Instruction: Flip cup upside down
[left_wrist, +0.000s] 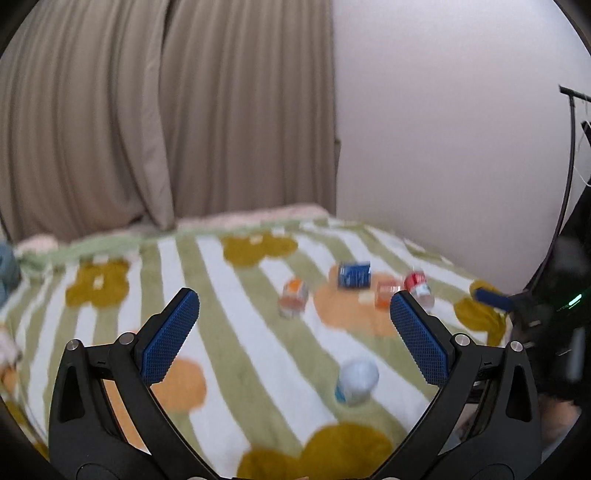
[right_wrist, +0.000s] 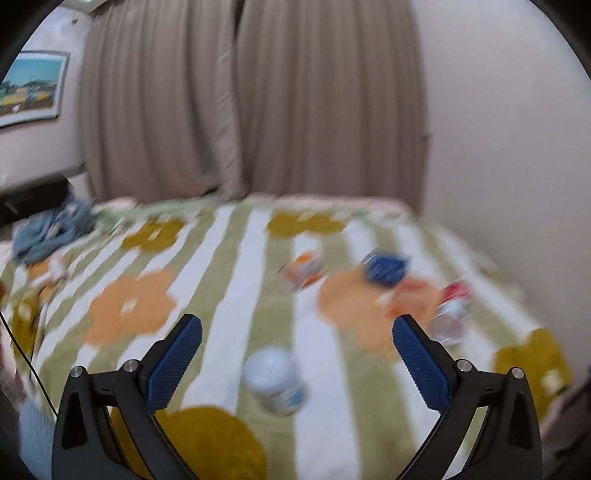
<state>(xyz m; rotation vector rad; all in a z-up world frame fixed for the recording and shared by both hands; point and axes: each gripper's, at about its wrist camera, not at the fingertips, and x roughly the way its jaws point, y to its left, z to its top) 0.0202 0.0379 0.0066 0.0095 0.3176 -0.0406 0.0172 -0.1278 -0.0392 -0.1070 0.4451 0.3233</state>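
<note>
A small white cup (left_wrist: 357, 380) with a blue mark stands on the striped flower blanket (left_wrist: 236, 332); it also shows in the right wrist view (right_wrist: 275, 380), blurred. My left gripper (left_wrist: 294, 306) is open and empty, held above the blanket with the cup below and between its fingers. My right gripper (right_wrist: 297, 332) is open and empty, with the cup just ahead between its fingers. The right gripper's blue fingertip (left_wrist: 493, 298) shows at the right edge of the left wrist view. Both views are motion-blurred.
Several small items lie farther back on the blanket: an orange-labelled cup (left_wrist: 293, 297), a blue box (left_wrist: 354, 274), an orange pack (left_wrist: 386, 293), a red-labelled clear cup (left_wrist: 417, 286). Blue cloth (right_wrist: 51, 230) lies at far left. Curtains (right_wrist: 251, 99) and a wall stand behind.
</note>
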